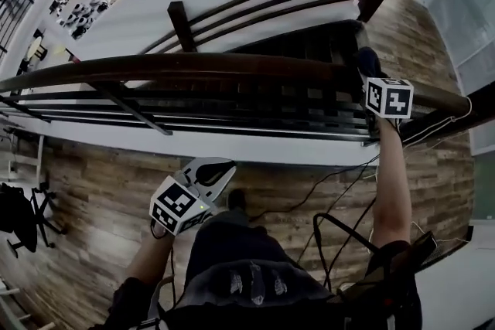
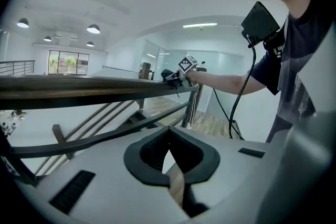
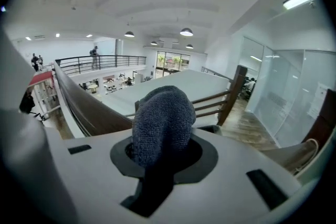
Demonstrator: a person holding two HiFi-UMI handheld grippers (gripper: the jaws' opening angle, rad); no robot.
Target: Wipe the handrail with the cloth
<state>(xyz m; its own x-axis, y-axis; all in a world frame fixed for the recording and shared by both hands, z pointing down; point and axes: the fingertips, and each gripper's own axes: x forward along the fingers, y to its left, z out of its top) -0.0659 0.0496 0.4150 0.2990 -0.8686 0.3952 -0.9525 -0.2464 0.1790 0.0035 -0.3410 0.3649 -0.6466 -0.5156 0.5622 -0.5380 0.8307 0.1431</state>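
The dark wooden handrail (image 1: 193, 66) runs across the head view from left to right. My right gripper (image 1: 373, 75) is on its right end, shut on a blue-grey cloth (image 1: 368, 59) that rests on the rail top. In the right gripper view the cloth (image 3: 160, 123) bulges out between the jaws, and the handrail (image 3: 84, 107) stretches away to the left. My left gripper (image 1: 215, 168) hangs low in front of me, below the rail and apart from it, shut with nothing in it. From the left gripper (image 2: 169, 145) view, the handrail (image 2: 79, 89) lies above and ahead.
Thin metal bars (image 1: 232, 116) run under the rail, with a dark staircase (image 1: 309, 42) behind them. A second wooden railing (image 1: 271, 0) and post (image 1: 180, 23) lie beyond. Cables (image 1: 325, 189) trail on the plank floor. A glass wall (image 1: 468, 4) stands at right, a black stand (image 1: 23, 216) at left.
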